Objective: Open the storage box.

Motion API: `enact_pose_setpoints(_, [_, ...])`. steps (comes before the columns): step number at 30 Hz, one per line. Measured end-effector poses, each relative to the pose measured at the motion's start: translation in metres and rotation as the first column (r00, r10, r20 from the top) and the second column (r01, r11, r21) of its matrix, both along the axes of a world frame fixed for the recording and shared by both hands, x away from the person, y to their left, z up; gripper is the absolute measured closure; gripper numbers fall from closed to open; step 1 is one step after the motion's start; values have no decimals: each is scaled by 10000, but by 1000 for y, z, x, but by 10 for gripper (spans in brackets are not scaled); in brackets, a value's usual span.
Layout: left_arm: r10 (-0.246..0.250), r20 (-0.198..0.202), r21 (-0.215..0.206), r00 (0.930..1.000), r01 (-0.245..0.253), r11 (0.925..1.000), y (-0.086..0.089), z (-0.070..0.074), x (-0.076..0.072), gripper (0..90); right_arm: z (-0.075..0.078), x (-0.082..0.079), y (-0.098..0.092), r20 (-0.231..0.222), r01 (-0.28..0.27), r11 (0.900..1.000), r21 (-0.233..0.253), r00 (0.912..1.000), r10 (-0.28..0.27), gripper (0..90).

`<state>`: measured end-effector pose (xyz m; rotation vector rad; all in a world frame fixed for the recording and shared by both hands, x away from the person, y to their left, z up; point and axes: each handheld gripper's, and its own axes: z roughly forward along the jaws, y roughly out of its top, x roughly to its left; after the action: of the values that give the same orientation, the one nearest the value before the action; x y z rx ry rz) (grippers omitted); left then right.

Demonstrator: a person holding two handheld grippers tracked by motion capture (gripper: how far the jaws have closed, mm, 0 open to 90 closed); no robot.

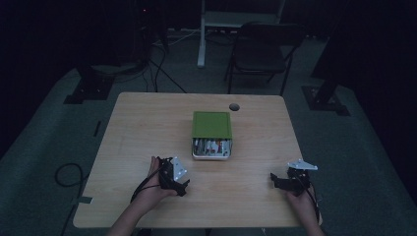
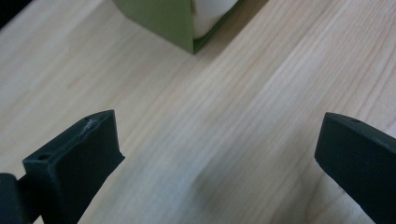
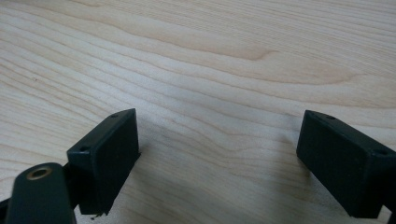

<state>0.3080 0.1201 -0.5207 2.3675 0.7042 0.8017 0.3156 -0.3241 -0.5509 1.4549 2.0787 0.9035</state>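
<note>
Two claws, one green-lidded box. Box [image 1: 212, 134]: mid-worktop [image 1: 147, 128], long axis running away from the person, open end with small items toward them. Left claw [image 1: 183, 187]: spread, empty, resting short of the box's near-left corner; box corner [image 2: 180, 21] lies ahead, slightly left of its centreline. Right claw [image 1: 273, 180]: spread, empty, well apart to the box's near right. Judgement: the left claw is nearer.

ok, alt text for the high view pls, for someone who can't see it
A green box with a white tray of small items showing at its near end sits mid-table on a light wooden table. The left claw and right claw, both open, are held low near the front edge, apart from the box.
</note>
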Motion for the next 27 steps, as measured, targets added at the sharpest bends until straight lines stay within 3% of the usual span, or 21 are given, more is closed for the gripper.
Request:
enact_pose_setpoints(7, [-558, 518, 671, 9971, 523, 9964, -17, 2, 0, 2, 0, 0, 0, -3, 2, 10000, 1, 10000, -2, 125])
enact_pose_setpoints(9, [-740, 780, 992, 9942, 661, 9929, -22, 2, 0, 2, 0, 0, 0, -2, 3, 10000, 0, 10000, -3, 125])
enact_pose_setpoints(15, [-1321, 1087, 1429, 9853, 1160, 9829, -34, 2, -1, 2, 0, 0, 0, -2, 4, 10000, 3, 10000, -4, 125])
enact_pose_setpoints(18, [-1798, 1351, 1846, 9744, 1535, 9708, -40, 1, -3, 2, 0, 0, 0, -1, 3, 10000, 1, 10000, -3, 125])
enact_pose_setpoints(20, [-2101, 1390, 1798, 9677, 1840, 9663, -43, 1, -4, 2, 0, 0, 0, -3, 5, 10000, 2, 10000, -5, 125])
enact_pose_setpoints(22, [-2587, 1660, 2193, 9516, 2202, 9505, -47, 0, -6, 2, 0, 0, 0, -3, 6, 10000, 3, 10000, -6, 125])
enact_pose_setpoints(27, [-3147, 2026, 2429, 9273, 2637, 9335, -57, 0, -7, 3, 0, 0, 0, 0, 3, 10000, 3, 10000, -3, 125])
